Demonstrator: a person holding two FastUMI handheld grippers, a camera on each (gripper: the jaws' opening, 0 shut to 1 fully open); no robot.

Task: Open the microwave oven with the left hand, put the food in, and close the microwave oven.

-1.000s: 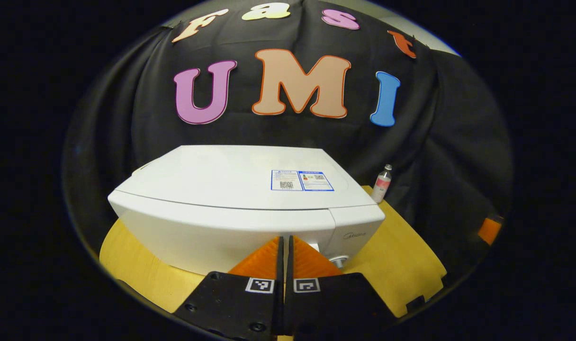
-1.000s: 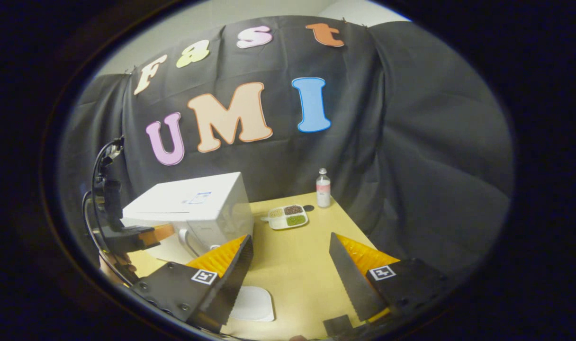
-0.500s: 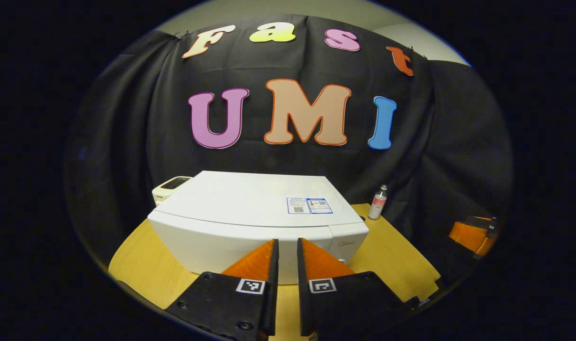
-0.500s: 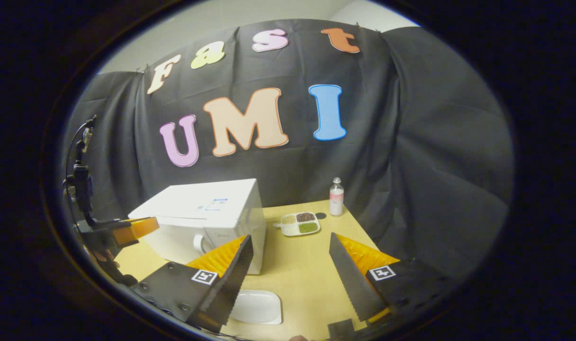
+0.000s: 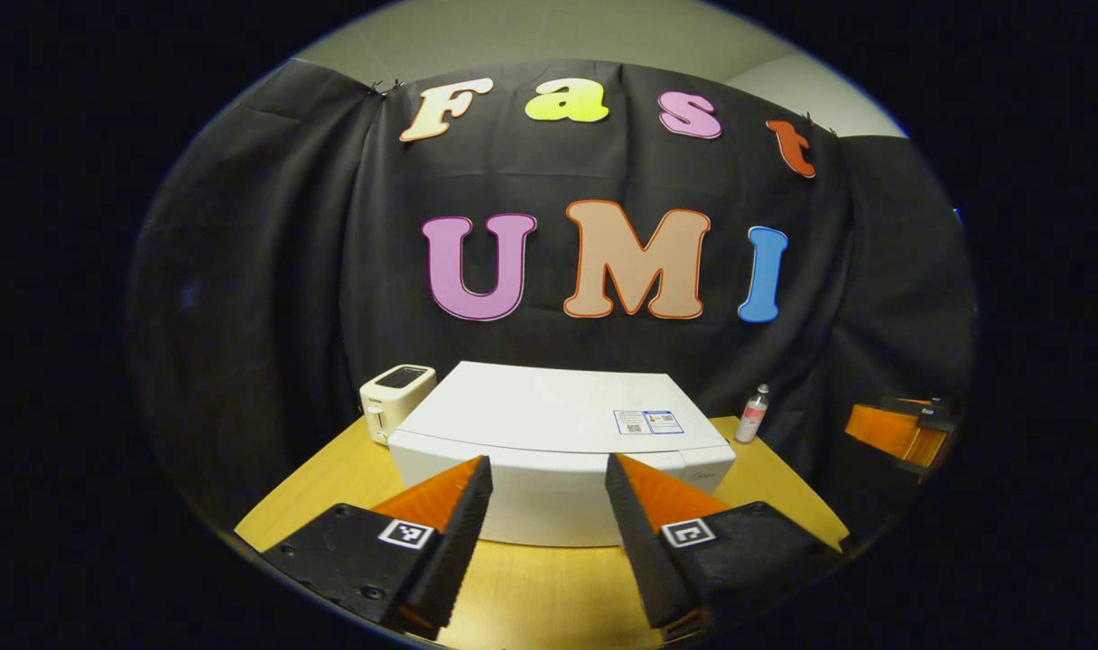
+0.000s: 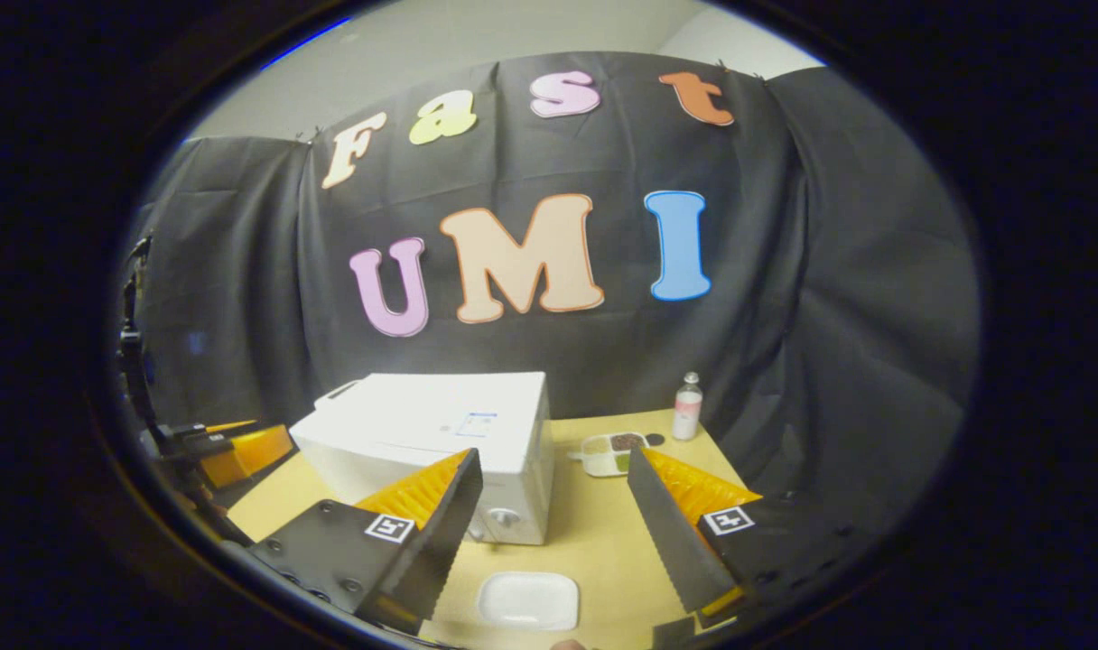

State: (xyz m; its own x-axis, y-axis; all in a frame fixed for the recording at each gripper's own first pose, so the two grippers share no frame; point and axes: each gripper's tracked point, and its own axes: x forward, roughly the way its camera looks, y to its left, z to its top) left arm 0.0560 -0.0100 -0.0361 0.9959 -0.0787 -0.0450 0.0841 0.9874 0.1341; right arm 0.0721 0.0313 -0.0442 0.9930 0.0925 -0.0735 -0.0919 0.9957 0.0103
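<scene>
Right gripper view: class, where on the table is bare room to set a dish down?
Bare wood lies between the microwave and the table's right edge, in front of the divided food tray. Crowded: near edge by the white plate, and far corner by the bottle.

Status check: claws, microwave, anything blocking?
Left claw open, empty, short of microwave. Right claw open, empty. Door shut; food tray on table. Nothing blocking.
</scene>
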